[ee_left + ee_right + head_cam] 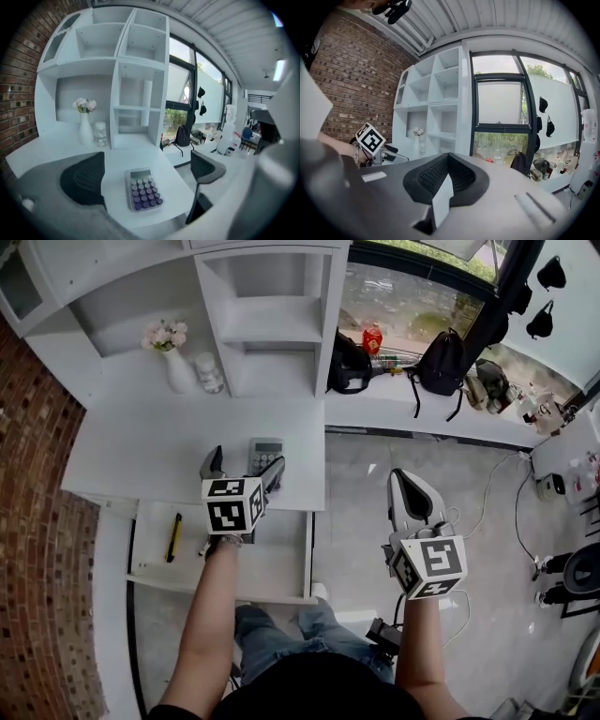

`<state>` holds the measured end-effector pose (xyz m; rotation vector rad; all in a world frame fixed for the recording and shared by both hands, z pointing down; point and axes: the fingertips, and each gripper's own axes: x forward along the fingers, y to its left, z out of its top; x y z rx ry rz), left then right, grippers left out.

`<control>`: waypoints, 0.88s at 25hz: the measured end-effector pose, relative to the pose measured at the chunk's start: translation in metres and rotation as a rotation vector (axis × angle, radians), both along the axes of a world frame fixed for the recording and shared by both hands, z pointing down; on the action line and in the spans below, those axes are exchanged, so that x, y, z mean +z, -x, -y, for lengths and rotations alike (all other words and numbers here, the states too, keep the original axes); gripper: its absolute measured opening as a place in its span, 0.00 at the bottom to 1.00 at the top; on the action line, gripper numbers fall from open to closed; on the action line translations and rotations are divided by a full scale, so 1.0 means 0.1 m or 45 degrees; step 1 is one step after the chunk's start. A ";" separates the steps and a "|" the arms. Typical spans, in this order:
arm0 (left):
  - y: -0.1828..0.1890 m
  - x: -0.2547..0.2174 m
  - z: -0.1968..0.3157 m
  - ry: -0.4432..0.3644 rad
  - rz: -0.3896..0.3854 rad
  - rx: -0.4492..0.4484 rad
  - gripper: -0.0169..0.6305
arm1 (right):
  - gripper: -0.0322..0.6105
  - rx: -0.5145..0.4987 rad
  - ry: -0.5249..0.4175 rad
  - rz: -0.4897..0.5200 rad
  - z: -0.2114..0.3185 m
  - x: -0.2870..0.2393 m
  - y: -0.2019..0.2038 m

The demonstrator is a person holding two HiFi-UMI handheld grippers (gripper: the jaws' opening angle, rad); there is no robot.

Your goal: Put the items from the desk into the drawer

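A small calculator [266, 454] with purple keys lies on the white desk [141, 451] near its front right corner. My left gripper [244, 468] hovers at the desk's front edge, open, its jaws either side of the calculator's near end without touching it. In the left gripper view the calculator [144, 189] lies between the two dark pads [84, 178], with my left gripper [145, 176] open around it. The drawer [281, 563] below the desk is pulled open and holds a yellow and black pen-like tool [173, 537]. My right gripper [412, 498] is shut and empty, over the floor right of the desk.
A white vase with pink flowers [169, 352] and a glass jar [209, 373] stand at the back of the desk under the white shelf unit [267, 315]. Black backpacks [441, 362] sit on the window ledge. The person's legs are beneath the drawer.
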<state>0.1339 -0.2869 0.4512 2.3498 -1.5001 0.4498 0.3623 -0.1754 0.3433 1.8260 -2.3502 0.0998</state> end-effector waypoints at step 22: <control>-0.16 2.06 0.42 0.791 0.273 -0.201 0.94 | 0.06 -0.031 0.193 -0.036 -0.01 0.64 -0.62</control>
